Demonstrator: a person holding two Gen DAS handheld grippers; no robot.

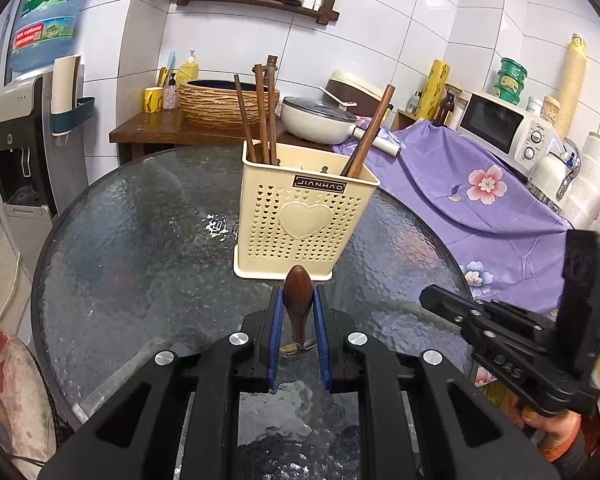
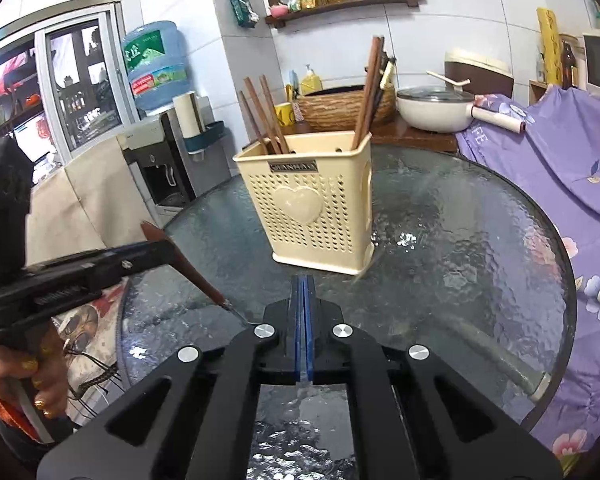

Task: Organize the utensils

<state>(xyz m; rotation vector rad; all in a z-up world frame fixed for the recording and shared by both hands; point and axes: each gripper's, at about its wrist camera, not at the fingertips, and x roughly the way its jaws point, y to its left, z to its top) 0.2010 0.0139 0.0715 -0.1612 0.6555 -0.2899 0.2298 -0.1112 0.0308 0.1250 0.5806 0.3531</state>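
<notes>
- Left wrist view: our left gripper (image 1: 298, 304) pinches a brown wooden utensil (image 1: 298, 296) between its blue pads, pointing forward and down over the near edge of the round glass table (image 1: 139, 240).
- The utensil's rounded end faces the cream holder (image 1: 306, 216), which stands near the table's middle, apart from the gripper.
- Chopsticks (image 1: 259, 116) lean upright in the holder's back corners.
- Right wrist view: our right gripper (image 2: 304, 280) has its pads pressed together with nothing between them, aimed down toward the holder's base.
- From this side, the utensil slants down to the tabletop.
- A hand (image 2: 23, 384) grips the left handle at the table's left edge.
</notes>
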